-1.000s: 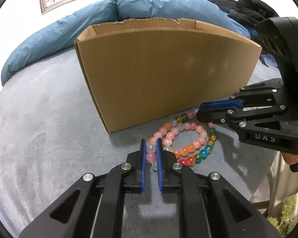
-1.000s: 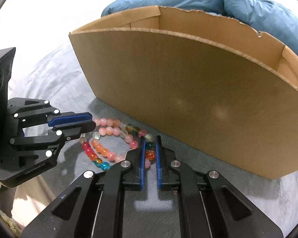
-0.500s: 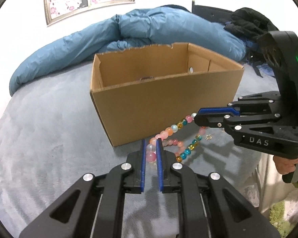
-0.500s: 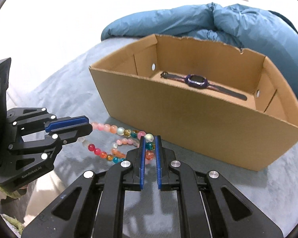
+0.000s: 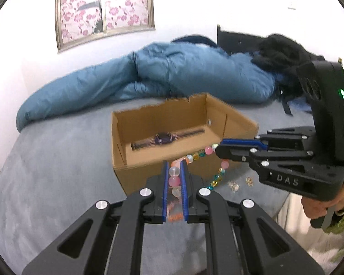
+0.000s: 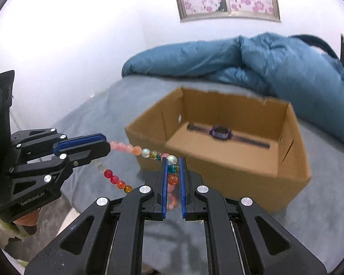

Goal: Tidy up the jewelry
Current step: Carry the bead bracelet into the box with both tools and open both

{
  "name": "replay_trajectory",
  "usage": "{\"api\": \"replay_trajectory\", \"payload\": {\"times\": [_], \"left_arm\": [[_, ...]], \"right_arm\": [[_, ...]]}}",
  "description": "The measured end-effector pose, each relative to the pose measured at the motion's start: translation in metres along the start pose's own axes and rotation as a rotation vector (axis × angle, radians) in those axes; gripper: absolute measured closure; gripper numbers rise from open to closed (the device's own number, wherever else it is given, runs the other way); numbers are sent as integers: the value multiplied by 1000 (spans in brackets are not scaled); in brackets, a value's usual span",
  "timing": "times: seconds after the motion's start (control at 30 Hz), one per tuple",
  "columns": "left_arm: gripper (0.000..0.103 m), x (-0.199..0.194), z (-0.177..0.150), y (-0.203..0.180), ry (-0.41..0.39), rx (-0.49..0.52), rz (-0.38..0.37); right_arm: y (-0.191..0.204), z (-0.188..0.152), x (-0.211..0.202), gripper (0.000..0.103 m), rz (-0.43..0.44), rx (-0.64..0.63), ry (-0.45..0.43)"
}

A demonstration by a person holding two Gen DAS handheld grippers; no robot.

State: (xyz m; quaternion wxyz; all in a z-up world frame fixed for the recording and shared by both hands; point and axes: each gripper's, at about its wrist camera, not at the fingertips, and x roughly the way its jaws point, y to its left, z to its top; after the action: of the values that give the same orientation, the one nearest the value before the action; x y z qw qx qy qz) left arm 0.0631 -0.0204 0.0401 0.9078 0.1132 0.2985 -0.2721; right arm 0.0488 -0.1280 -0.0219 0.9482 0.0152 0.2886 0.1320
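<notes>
A bead necklace [image 5: 199, 154] of pink, orange, clear and teal beads hangs in the air between both grippers, in front of the open cardboard box [image 5: 135, 171]. My left gripper [image 5: 174, 168] is shut on one end of the strand. My right gripper [image 6: 173, 163] is shut on the other end; it also shows in the left wrist view [image 5: 220, 147]. In the right wrist view the necklace [image 6: 137, 150] stretches to the left gripper [image 6: 103, 144], with a loop of red beads sagging below. A purple watch [image 6: 220, 134] lies flat inside the box [image 6: 229, 171].
The box stands on a grey bed cover [image 5: 45, 171]. A blue duvet [image 5: 172, 75] is bunched behind it. Small gold earrings [image 5: 248, 181] lie on the cover right of the box. Black clothing [image 5: 279, 52] lies at the far right. A window [image 5: 105, 6] is on the wall.
Both grippers have lifted the necklace off the bed cover and risen well above the box front. The box interior and the watch now show.
</notes>
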Motion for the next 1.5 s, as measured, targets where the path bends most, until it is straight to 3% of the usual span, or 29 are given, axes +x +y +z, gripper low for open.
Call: {"api": "replay_trajectory", "payload": {"times": [0.17, 0.3, 0.63, 0.8, 0.9, 1.2, 1.5], "left_arm": [[94, 12, 40, 18, -28, -15, 12], [94, 41, 63, 42, 15, -69, 31], [94, 144, 70, 81, 276, -63, 149], [94, 168, 65, 85, 325, -71, 176], [93, 176, 60, 82, 340, -58, 192], [82, 163, 60, 87, 292, -96, 221], [68, 100, 62, 75, 157, -159, 217]], "right_arm": [[-11, 39, 0, 96, 7, 8, -44], [-25, 66, 21, 96, 20, 48, -29], [-64, 81, 121, 95, 79, 231, 272], [-70, 70, 156, 95, 101, 298, 416], [-69, 66, 167, 92, 114, 322, 455], [-78, 64, 156, 82, 93, 339, 418], [-67, 71, 85, 71, 12, 258, 210]]}}
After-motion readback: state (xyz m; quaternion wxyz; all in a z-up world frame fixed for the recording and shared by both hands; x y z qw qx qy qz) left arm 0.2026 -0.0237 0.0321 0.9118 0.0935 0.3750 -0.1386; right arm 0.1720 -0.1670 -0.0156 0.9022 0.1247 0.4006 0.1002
